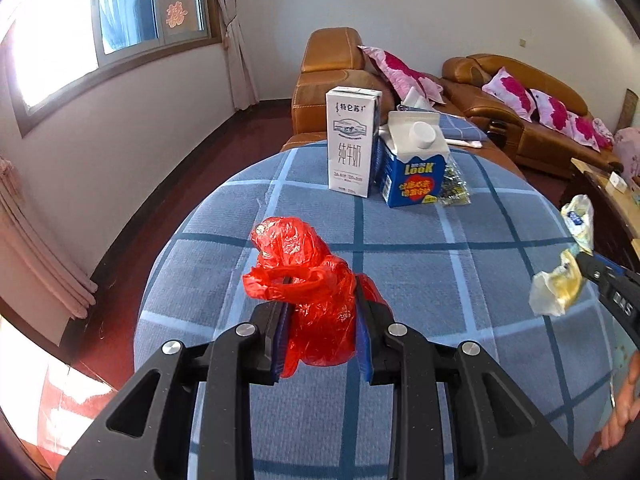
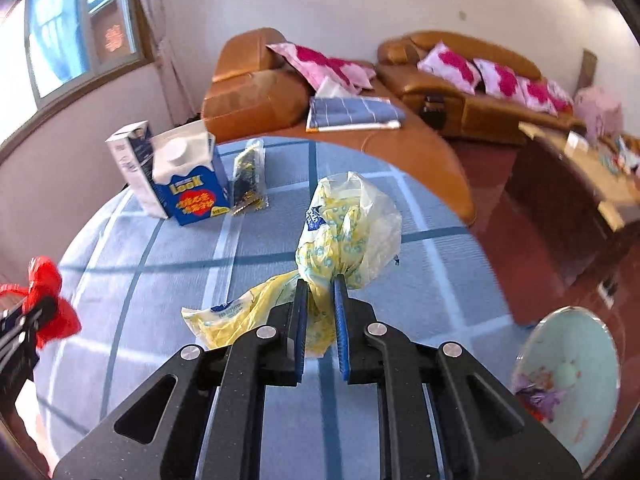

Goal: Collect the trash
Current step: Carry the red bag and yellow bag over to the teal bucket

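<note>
The plastic bag [image 1: 308,292] is bright red, the other bag [image 2: 344,240] pale yellow with blue print. The bench [image 1: 420,280] cloth is blue plaid with light and dark stripes. One carton [image 1: 352,144] is white, the other [image 1: 416,164] blue with a red heart. Sofa [image 1: 520,112] tan, pillows [image 1: 516,94] pink-and-magenta floral.

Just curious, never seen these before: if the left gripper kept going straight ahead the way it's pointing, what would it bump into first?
Probably the white milk carton. The left gripper, shut on the red plastic bag, points across the tablecloth toward it; depth is uncertain.
</note>
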A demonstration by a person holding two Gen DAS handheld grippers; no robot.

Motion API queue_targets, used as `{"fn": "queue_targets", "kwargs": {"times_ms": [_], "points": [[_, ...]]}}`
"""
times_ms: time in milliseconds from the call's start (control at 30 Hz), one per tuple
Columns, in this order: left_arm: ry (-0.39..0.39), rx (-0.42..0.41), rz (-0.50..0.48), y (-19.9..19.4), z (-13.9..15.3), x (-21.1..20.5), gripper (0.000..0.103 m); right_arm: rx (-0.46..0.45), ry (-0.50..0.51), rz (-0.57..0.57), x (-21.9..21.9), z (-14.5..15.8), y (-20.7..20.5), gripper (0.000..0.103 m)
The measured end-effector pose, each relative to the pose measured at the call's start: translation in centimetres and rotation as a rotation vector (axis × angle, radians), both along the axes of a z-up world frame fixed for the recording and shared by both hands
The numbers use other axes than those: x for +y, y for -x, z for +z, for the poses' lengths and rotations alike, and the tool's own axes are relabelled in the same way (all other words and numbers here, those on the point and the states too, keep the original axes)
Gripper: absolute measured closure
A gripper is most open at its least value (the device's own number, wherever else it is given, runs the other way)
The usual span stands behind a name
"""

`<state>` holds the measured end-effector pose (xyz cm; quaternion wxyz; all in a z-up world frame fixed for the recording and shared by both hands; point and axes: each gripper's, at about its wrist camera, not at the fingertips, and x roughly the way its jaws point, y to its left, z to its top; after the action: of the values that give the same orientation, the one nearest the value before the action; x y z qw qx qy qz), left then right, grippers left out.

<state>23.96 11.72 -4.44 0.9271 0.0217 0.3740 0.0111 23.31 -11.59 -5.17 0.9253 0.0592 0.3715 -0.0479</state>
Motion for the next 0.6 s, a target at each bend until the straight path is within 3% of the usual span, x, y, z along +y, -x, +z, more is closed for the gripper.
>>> {"fn": "queue_targets", "kwargs": {"times_ms": [367,600], "points": [[-0.009,0.006,-0.039,3.7,-0.2,-2.1,0.076,-0.051,0.122,0.06,0.3,0.4,5.7,0.089],[-0.005,0.003,-0.068,6.3,-0.1,-3.6,0.076,-0.079,0.129,0.078,0.0,0.6,8.9,0.089]]}}
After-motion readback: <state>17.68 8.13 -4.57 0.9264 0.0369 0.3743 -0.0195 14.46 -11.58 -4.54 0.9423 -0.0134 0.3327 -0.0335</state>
